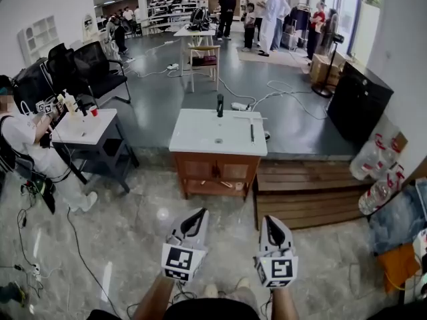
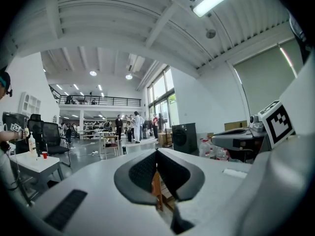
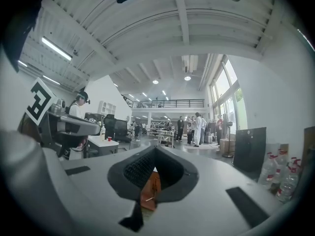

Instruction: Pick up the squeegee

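- The squeegee [image 1: 251, 131] lies on the right side of the white cabinet top [image 1: 197, 133], well ahead of both grippers.
- Its handle runs toward the person, with the blade at the far end.
- The left gripper [image 1: 198, 215] and right gripper [image 1: 269, 220] are pinched together, empty.
- The right one looks nearer, roughly in line with the handle.

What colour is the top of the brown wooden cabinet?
White; the cabinet top shows best in head view.
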### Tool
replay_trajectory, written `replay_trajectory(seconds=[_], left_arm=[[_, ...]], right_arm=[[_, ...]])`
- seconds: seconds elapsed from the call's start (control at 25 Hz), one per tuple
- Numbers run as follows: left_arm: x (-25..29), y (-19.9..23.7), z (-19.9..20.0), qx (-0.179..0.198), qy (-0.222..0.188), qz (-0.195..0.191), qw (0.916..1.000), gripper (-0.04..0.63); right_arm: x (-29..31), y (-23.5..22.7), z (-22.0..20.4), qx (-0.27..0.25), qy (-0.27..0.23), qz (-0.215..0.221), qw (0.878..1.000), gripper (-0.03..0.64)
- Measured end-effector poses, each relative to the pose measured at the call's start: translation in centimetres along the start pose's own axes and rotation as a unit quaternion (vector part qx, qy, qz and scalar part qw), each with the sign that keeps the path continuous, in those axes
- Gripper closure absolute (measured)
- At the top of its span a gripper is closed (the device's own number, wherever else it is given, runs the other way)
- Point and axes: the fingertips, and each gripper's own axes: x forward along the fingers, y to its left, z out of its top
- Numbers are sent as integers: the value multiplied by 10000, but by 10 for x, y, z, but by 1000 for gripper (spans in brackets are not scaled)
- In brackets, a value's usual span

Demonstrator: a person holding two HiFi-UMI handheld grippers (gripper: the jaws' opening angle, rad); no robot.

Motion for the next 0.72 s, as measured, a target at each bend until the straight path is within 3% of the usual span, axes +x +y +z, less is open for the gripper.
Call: replay_trajectory(seconds=[0.24,0.4,0.72], left_arm=[[0,12,1,-20,-9,18,10000,594],[14,21,1,-17,-27,69,10000,594],[67,43,-10,-52,63,117,9999,594]], right_arm=[[9,8,-3,-11,253,-17,9997,620],[28,2,0,3,12,62,10000,620],[83,-18,-15,69,59,130,9999,620]])
